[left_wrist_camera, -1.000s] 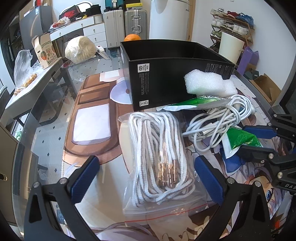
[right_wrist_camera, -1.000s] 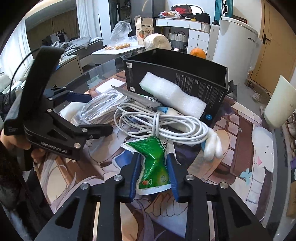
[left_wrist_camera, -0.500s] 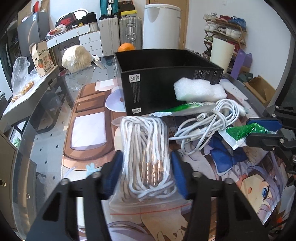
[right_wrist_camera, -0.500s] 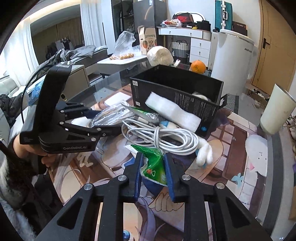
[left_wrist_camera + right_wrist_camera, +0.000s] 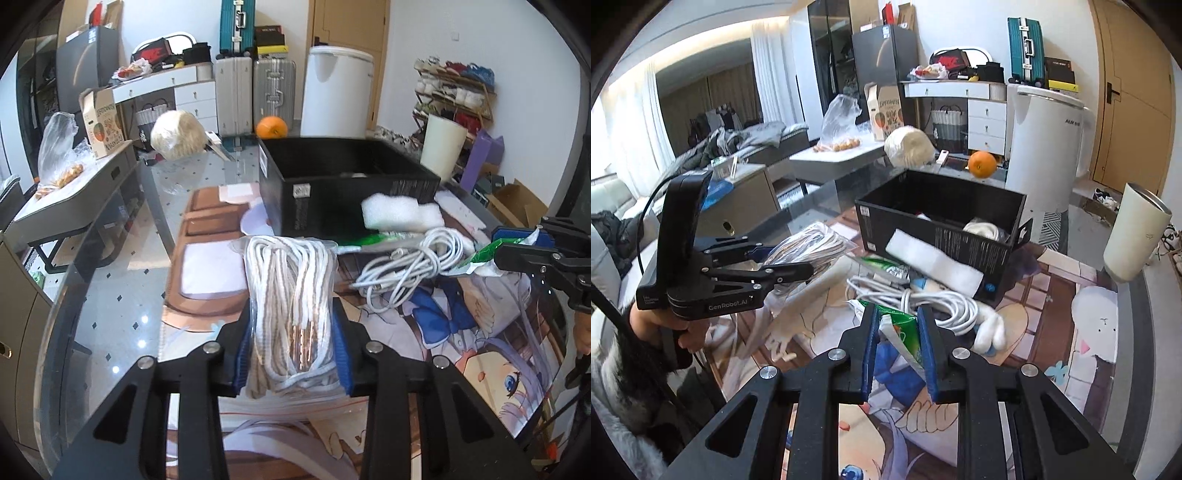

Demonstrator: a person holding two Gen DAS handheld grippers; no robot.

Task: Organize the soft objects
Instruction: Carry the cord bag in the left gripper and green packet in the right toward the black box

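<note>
My left gripper (image 5: 291, 332) is shut on a clear bag of white rope (image 5: 291, 295) and holds it lifted above the mat; it also shows in the right wrist view (image 5: 809, 247). My right gripper (image 5: 897, 343) is shut on a green packet (image 5: 905, 336), raised off the mat; that packet also shows in the left wrist view (image 5: 487, 254). A black open box (image 5: 942, 225) stands behind, with some items inside. A white foam block (image 5: 934, 264) leans on its front. A coiled white cable (image 5: 923, 299) and another green packet (image 5: 886, 267) lie before it.
A printed mat (image 5: 480, 332) covers the glass table (image 5: 110, 295). An orange (image 5: 982, 164) and a cream bundle (image 5: 908, 146) sit beyond the box. A cream tumbler (image 5: 1137, 236) stands at right. A white plush (image 5: 990, 328) lies by the cable.
My left gripper closed on the rope bag and lifted it. My right gripper rose with the green packet, clear of the mat.
</note>
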